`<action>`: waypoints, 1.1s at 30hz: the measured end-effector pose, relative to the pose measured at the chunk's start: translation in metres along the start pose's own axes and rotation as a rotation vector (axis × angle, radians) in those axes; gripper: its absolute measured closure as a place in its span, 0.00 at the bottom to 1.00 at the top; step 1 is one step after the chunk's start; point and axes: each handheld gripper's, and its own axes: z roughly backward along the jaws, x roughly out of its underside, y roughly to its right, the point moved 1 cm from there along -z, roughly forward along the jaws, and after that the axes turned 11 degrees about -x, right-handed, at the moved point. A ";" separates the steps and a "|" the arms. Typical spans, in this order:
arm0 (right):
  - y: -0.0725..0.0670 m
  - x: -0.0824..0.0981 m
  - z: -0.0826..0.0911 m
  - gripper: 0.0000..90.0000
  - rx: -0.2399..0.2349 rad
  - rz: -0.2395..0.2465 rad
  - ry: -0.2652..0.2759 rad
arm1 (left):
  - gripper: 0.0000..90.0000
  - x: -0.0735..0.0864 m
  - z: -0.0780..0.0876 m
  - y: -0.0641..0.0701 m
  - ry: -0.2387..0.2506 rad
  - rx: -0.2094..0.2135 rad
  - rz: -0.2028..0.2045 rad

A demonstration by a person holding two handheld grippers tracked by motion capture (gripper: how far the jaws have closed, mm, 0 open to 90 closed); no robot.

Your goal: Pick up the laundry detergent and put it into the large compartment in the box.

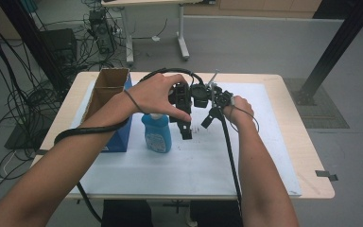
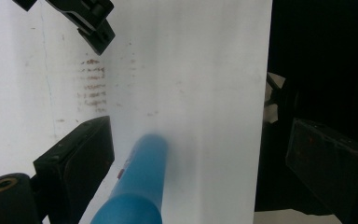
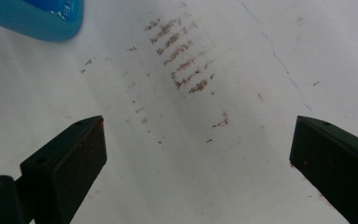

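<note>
— How are the claws set?
— The left gripper [image 2: 200, 158] gapes wide with the blue bottle [image 2: 140, 186] between its jaws, untouched. The right gripper [image 3: 198, 158] is spread wide too — empty, above the stained white mat [image 3: 191, 154].
— And the bottle?
— Upright beside the blue box [image 1: 118, 137].

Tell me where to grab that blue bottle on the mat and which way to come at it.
Probably grip the blue bottle across its narrower upper body, coming down from above. It stands upright on the white mat with the blue box close on one side, so a level approach there looks cramped. The left gripper already hangs open over it.
</note>
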 end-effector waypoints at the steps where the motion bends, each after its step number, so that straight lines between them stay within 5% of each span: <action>1: 0.000 0.000 0.000 0.04 0.000 0.003 -0.003 | 0.09 0.000 0.000 0.000 0.000 -0.001 0.001; 20: -0.001 0.004 0.003 0.04 0.004 0.001 0.008 | 0.09 -0.001 -0.001 -0.004 -0.019 -0.011 -0.006; 33: -0.002 0.010 0.006 0.04 0.008 -0.006 0.018 | 0.09 0.013 0.020 -0.009 -0.001 -0.048 0.001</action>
